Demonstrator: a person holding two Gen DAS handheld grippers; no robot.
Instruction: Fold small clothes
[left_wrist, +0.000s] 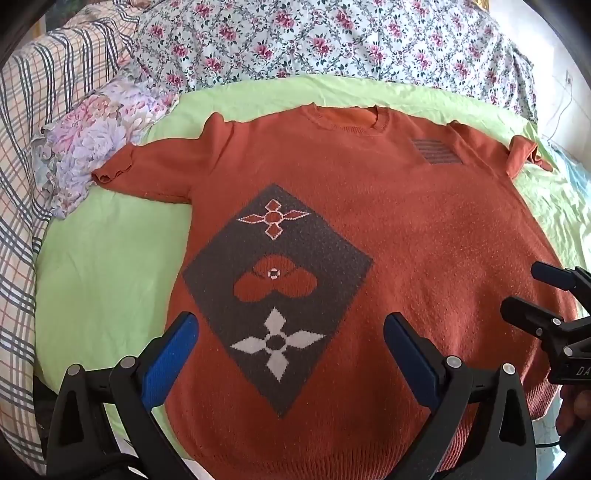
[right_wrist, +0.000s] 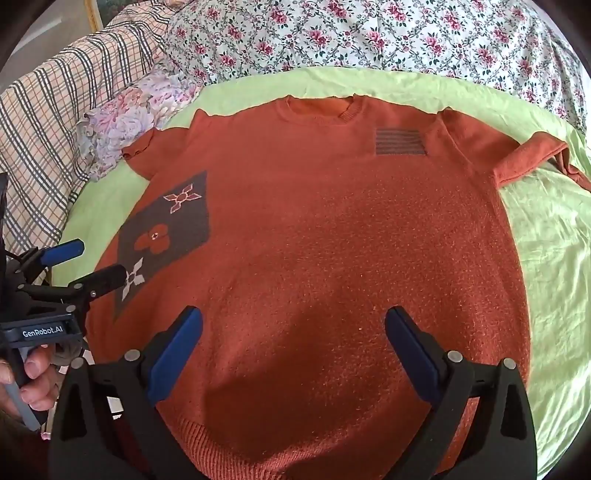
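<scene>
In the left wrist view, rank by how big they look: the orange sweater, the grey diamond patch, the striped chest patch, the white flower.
1. orange sweater
2. grey diamond patch
3 and 4. striped chest patch and white flower: look similar, and the flower lies nearer the camera, so unranked.

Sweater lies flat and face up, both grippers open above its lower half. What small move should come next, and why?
Probably lower the left gripper to the sweater's left sleeve and pinch its cuff, ready to fold it inward. The sweater lies spread on the green sheet with both sleeves out; the right gripper is open too, and neither holds anything.
</scene>
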